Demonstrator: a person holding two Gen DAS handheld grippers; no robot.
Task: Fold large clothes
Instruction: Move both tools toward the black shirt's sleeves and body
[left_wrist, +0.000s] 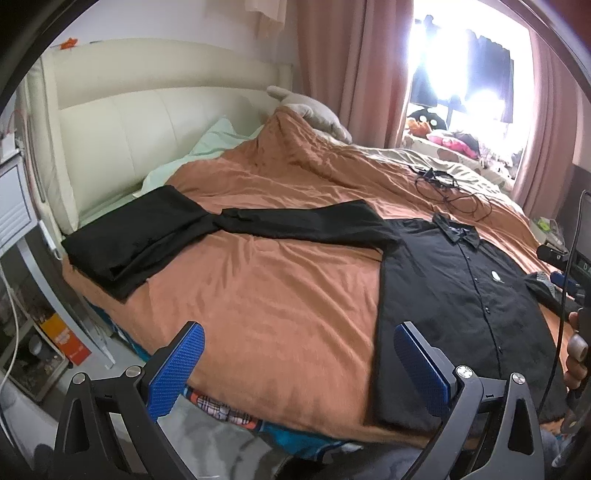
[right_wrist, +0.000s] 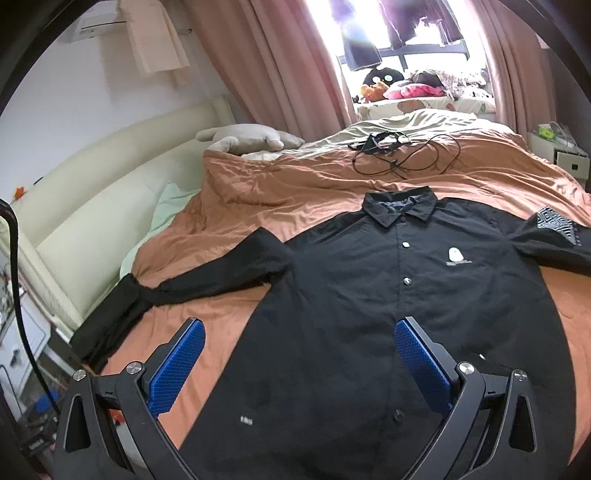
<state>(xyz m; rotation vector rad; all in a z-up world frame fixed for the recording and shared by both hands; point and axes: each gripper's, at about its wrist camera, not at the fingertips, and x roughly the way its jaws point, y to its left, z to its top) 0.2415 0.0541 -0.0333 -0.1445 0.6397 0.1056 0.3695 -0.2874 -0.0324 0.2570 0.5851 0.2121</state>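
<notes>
— What is seen on the bed?
— An orange duvet (right_wrist: 258, 184) is spread; a tangled black cable (right_wrist: 402, 155) is laid far across it.
— And beyond?
— Pink curtains (right_wrist: 280, 62) are hung at the window.

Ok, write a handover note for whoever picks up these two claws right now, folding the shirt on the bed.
Left claw: open, empty, above the near edge of the bed by the shirt's hem.
Right claw: open, empty, over the lower front of the shirt.
Shirt: black, buttoned, lying face up and spread flat on the orange blanket, collar toward the window. One sleeve stretches out toward the headboard, its end touching a folded dark garment.
A tangle of cables lies beyond the collar.
Done: shirt laid out.
Left: every fold; I would start with the sleeves.
</notes>
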